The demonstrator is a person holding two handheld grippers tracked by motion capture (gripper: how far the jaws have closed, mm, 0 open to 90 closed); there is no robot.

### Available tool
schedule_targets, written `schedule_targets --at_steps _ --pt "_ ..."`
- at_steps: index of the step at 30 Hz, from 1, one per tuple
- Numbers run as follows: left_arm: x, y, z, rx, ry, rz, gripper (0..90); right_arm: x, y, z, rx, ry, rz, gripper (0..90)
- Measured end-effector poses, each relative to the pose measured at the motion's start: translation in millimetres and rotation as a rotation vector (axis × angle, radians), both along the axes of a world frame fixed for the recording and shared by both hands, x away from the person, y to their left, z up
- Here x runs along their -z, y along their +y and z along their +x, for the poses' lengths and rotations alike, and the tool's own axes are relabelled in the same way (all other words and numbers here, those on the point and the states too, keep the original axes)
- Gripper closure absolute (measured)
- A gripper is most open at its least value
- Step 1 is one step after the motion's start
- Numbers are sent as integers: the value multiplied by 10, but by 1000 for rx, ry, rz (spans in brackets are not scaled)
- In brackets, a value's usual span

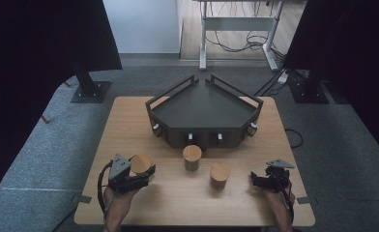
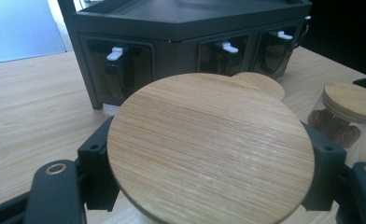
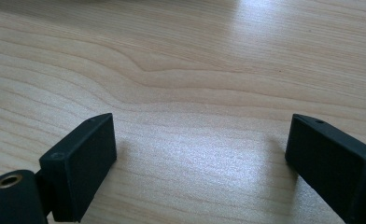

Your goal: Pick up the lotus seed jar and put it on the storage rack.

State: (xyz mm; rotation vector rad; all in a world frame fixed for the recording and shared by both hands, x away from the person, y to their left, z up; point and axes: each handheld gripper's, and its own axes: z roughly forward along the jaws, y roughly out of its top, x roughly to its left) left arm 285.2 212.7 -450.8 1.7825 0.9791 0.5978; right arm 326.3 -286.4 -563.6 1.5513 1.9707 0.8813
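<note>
A jar with a round bamboo lid point(image 2: 211, 149) sits clamped between the jaws of the left gripper point(image 1: 138, 174), one pad pressing on each side of it. Beyond those jaws stand two more lidded jars point(image 1: 192, 157) point(image 1: 219, 175) and the dark tray stand point(image 1: 204, 108). The right gripper point(image 3: 200, 158) holds its jaws wide apart over bare table point(image 3: 195, 70), nothing between them.

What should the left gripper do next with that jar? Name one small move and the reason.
Probably carry the jar forward toward the dark tray rack. The left gripper is shut on it, jaws at either side below its bamboo lid. The rack's top is bare, while two other jars stand on the table before it.
</note>
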Motion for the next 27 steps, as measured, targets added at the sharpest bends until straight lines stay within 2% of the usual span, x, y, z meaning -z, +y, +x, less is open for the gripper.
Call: schedule_targets --at_steps 14,27 --pt "-178 20 190 10 -1 -23 249 0 0 0 0 0 0 81" --pt "-342 7 386 10 -8 -25 248 0 0 0 0 0 0 81"
